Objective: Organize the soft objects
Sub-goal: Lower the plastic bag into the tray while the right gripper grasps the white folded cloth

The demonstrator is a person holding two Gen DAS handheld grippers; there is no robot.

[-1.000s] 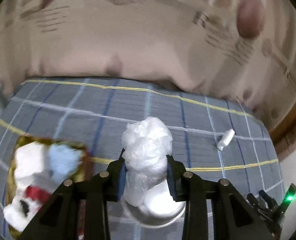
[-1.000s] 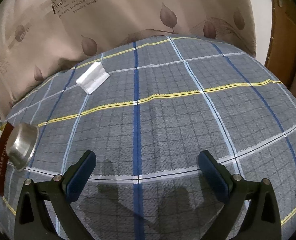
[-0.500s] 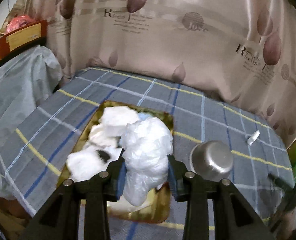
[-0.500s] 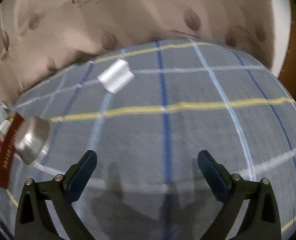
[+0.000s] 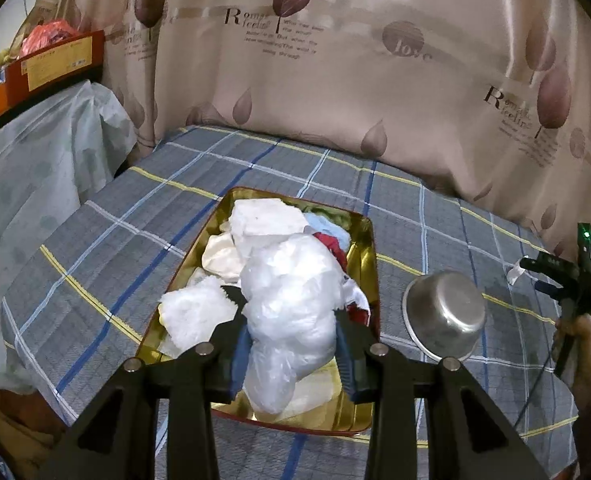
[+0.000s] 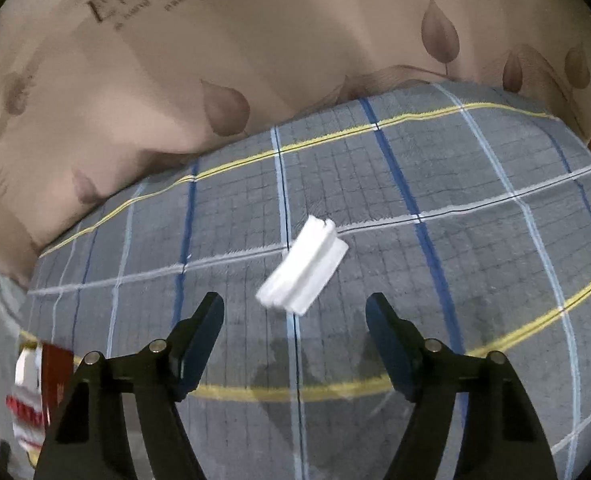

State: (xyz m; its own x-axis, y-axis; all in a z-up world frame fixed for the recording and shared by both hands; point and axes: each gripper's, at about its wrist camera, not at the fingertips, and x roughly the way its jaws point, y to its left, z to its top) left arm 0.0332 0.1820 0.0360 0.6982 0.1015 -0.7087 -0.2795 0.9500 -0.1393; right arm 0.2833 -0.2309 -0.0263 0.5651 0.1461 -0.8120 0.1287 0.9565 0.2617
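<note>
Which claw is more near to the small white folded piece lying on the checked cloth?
Right. The right claw hovers just before the white folded piece, jaws closing, nothing gripped. The left claw holds a plastic bag over the tray, far away.

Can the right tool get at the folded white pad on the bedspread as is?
Probably yes. The folded white pad lies alone on the plaid bedspread, just ahead of the right tool, whose jaws have just been closing with nothing between them.

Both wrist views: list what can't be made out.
- Left wrist: tray contents under the plastic bag, hidden by it and the left gripper.
- Left wrist: right gripper at the edge, jaws unclear.
- Right wrist: white pad blurred; tray cut off by the edge.
</note>
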